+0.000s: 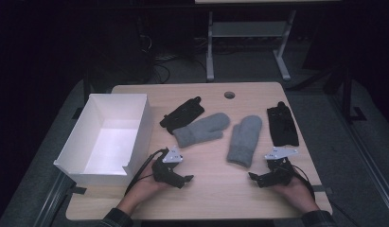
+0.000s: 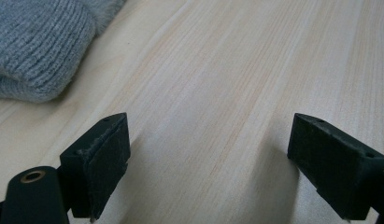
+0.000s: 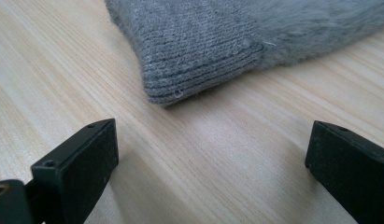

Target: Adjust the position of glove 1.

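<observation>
Two grey knit mittens lie mid-table: the left mitten (image 1: 202, 129) and the right mitten (image 1: 244, 140). A black glove (image 1: 182, 114) lies behind the left mitten, another black glove (image 1: 282, 125) at the far right. My left gripper (image 1: 188, 179) rests near the front edge, open, nothing between its jaws; a mitten cuff (image 2: 35, 51) lies ahead to its left in the left gripper view. My right gripper (image 1: 251, 176) is open too, with the right mitten's cuff (image 3: 199, 51) just ahead of its empty jaws.
A white open box (image 1: 107, 137) stands at the table's left side. The wooden table (image 1: 216, 189) has a cable hole (image 1: 229, 95) at its back edge. A metal frame stands on the floor beyond the table.
</observation>
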`<state>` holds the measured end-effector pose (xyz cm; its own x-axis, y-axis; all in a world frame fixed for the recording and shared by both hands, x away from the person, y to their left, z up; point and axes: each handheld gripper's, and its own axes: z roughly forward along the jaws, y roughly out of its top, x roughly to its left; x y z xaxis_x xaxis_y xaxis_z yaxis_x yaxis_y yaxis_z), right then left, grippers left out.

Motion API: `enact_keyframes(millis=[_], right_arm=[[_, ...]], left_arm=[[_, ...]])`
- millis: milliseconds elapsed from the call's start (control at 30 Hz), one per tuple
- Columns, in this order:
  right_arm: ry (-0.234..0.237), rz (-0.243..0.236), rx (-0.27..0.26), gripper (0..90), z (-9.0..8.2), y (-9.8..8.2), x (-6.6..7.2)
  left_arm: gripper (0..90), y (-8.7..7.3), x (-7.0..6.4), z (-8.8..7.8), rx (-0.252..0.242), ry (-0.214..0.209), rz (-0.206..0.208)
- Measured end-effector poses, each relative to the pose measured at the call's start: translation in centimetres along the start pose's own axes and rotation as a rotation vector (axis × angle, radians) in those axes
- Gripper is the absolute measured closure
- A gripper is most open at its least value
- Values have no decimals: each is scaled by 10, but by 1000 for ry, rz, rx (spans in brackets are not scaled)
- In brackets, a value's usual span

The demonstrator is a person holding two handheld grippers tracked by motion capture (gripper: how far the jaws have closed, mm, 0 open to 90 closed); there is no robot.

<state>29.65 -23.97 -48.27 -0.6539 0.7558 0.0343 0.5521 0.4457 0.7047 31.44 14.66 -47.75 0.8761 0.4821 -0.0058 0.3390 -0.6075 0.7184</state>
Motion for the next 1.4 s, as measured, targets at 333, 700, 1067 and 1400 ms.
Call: enact_keyframes(millis=[333, 700, 1067, 1400], right_arm=[[39, 18, 18, 174, -11, 5, -6], [40, 20, -38, 739, -18, 36, -19], [86, -1, -56, 900, 4, 59, -36], [96, -43, -41, 900, 26, 76, -36]], left_arm=[[124, 0, 0, 0, 0, 2, -2], [124, -2, 0, -2, -7, 10, -14], [123, -2, 1, -3, -1, 11, -6], [124, -5, -2, -6, 0, 31, -26]])
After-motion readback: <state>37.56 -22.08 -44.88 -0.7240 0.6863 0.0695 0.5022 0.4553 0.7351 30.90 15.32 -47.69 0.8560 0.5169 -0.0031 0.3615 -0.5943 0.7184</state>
